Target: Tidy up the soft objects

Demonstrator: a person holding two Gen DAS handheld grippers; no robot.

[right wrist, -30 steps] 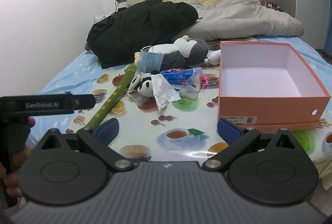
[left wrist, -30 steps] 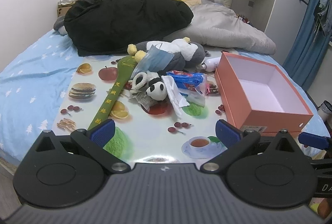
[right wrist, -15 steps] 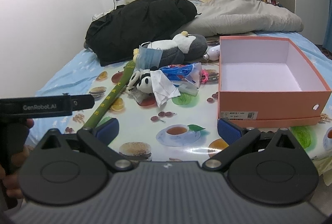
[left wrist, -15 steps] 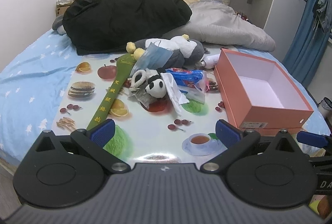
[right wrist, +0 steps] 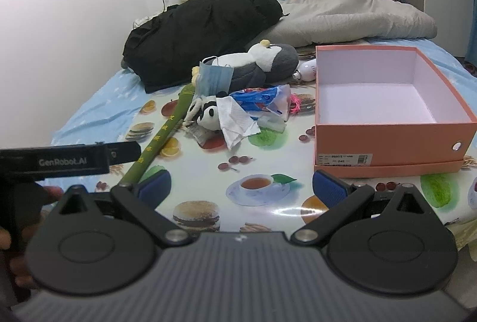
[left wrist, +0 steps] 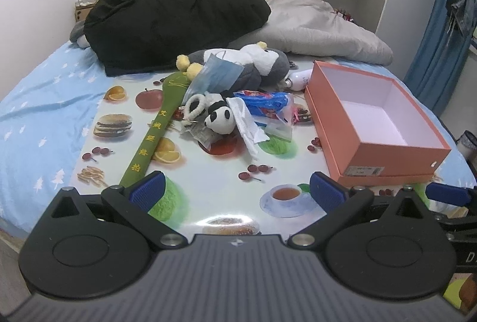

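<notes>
Low over the near edge of the food-printed mat [left wrist: 119,143], the left tool [left wrist: 237,190] is hovering with its blue-padded fingers spread wide and nothing between them. Beside it, the right tool [right wrist: 241,183] is hanging just as wide apart and empty, above a printed teacup on the mat. In the right wrist view the left tool's black body is reaching in from the left, lettered "GenRobot.AI" in white, with a hand [right wrist: 18,220] wrapped around its grip.

Beyond the fingers, a long green padded stick [left wrist: 155,131] is lying diagonally across the mat, bearing a column of yellow characters too small to read. Its far end is touching the heap of soft things in the middle of the mat: a small panda plush [left wrist: 219,120] is lying on its side, with a crumpled white tissue [left wrist: 249,125] draped against it and a blue face mask [left wrist: 214,77] leaning above. Behind them a grey and white penguin plush [left wrist: 256,61] is sprawling. A blue snack wrapper [left wrist: 262,103] is resting just right of the panda.

To the right, an open orange box [left wrist: 337,125] is sitting with a white interior and a barcode label on its near wall; only "245" is reading clearly there. A black coat [left wrist: 173,24] and a grey quilt [left wrist: 322,32] are lying farther back on the bed [left wrist: 38,113].
</notes>
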